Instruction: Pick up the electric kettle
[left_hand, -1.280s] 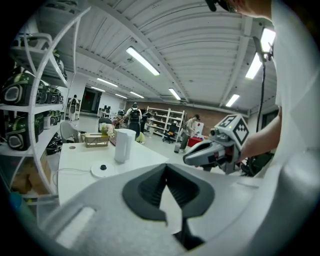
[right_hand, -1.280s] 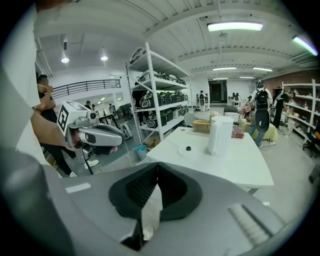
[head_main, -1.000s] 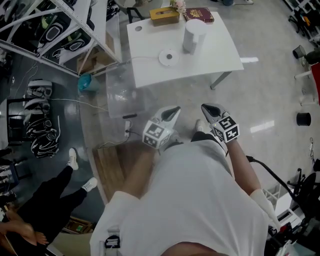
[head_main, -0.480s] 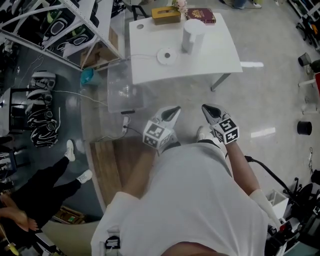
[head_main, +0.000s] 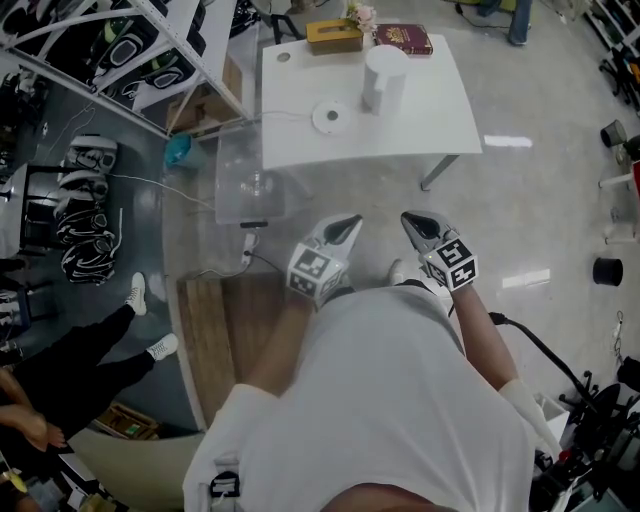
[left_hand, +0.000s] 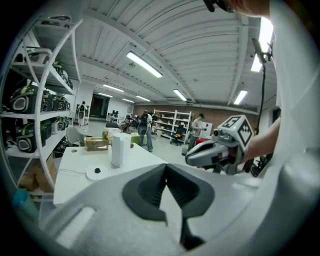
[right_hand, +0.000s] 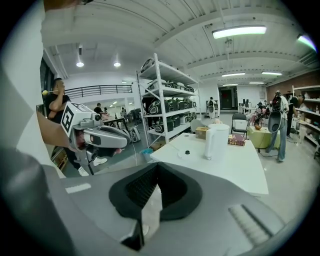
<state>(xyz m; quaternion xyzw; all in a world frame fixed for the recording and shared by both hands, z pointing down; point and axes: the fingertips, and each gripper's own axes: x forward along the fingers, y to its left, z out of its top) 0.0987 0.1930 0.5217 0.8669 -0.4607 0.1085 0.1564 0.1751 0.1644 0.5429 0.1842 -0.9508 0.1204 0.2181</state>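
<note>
Kettle (head_main: 383, 75) stands upright on bench (head_main: 425, 125), 12 o'clock from both tools and just at 1 o'clock of its round base (head_main: 332, 116). Versus a second ago, floor and bystander (head_main: 75, 370) have slid in head view, but the gap to the kettle stays wide. Left hand-held gripper (head_main: 350, 220) and right hand-held gripper (head_main: 410, 220) are both pressed together, nothing between. My read: any grab needs the jaws spread. Open floor ahead. Bench's near edge, clear bin (head_main: 240, 180) at 10 o'clock and rack (head_main: 150, 45) bound the path.
</note>
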